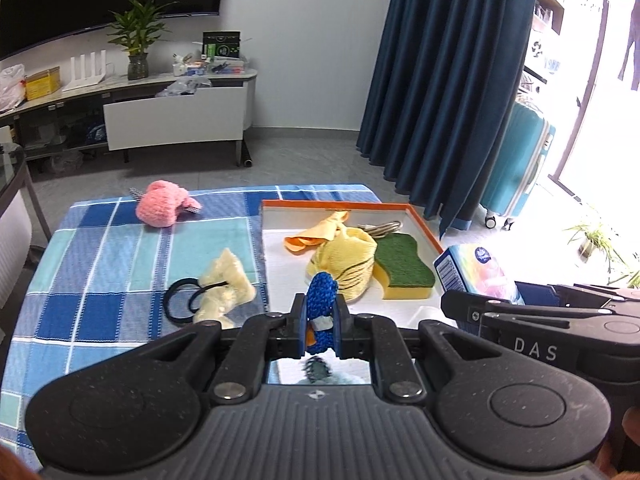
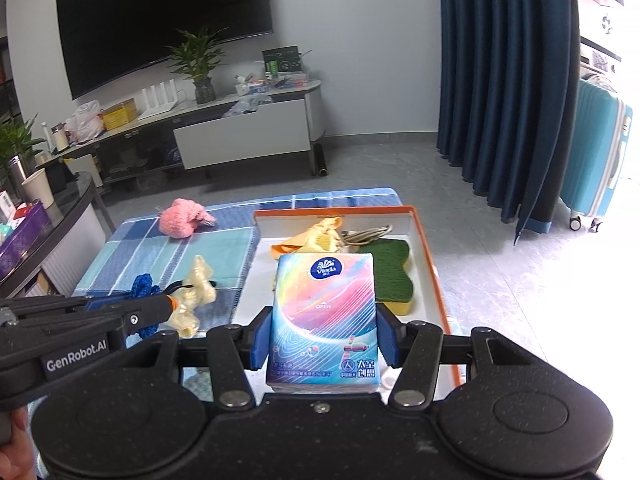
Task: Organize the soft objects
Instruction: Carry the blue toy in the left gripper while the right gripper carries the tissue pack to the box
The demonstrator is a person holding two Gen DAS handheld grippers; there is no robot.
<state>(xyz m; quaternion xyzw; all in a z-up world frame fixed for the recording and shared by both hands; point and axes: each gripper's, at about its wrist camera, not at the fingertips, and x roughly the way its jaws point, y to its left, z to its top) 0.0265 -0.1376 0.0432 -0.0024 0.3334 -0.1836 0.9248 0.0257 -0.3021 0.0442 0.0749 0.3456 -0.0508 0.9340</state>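
On the worktop [image 1: 100,248], a tray [image 1: 424,222] is set to the right and a plush toy [image 1: 162,202] at the far left, with a scrunchie [image 1: 224,284] and hair ties [image 1: 180,304] nearer, just left of the tray. In the tray, a sponge [image 1: 402,262] is placed right of a knitted item [image 1: 348,260], with a cloth [image 1: 320,234] and a cable [image 1: 380,228] behind them. A crocheted piece [image 1: 320,300] is held in the left claw [image 1: 320,326] over the tray's near left edge, and a tissue pack [image 2: 324,316] in the right claw [image 2: 324,340] above the tray.

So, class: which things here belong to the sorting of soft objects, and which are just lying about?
Job:
blue knitted piece
tissue pack
pink plush
cream scrunchie
sponge
yellow cloth
tray

Lying about:
potted plant
suitcase
curtain
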